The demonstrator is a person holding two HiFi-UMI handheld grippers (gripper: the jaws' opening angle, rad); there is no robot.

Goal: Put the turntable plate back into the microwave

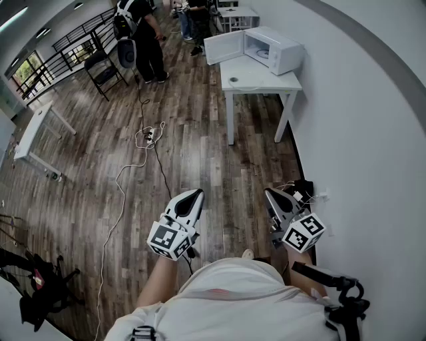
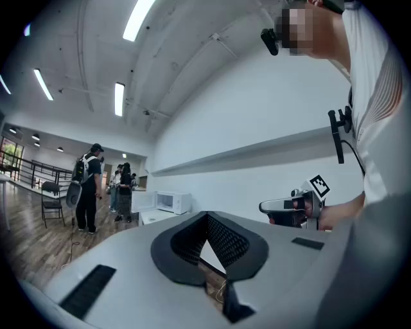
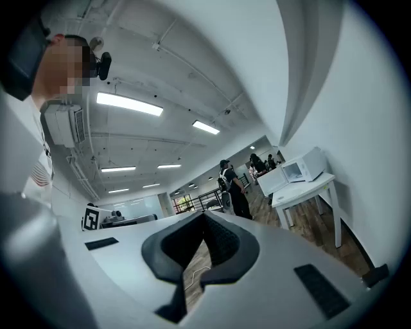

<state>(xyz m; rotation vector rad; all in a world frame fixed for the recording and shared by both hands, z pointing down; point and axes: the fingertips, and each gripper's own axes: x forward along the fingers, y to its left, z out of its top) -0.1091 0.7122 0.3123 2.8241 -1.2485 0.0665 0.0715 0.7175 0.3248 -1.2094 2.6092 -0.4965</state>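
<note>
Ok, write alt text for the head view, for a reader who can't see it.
A person on a wooden floor holds the left gripper and right gripper out level, both shut and empty. Ahead by the white wall, a white table carries a microwave with its door open and a plate near it.

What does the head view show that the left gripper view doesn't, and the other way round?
Only the head view: the cables on the floor and the marker cube on the left hand-held gripper. Only the left gripper view: the ceiling lights and that gripper's jaws, closed on nothing. Both: the microwave with its door open, its table and the right hand-held gripper.
</note>
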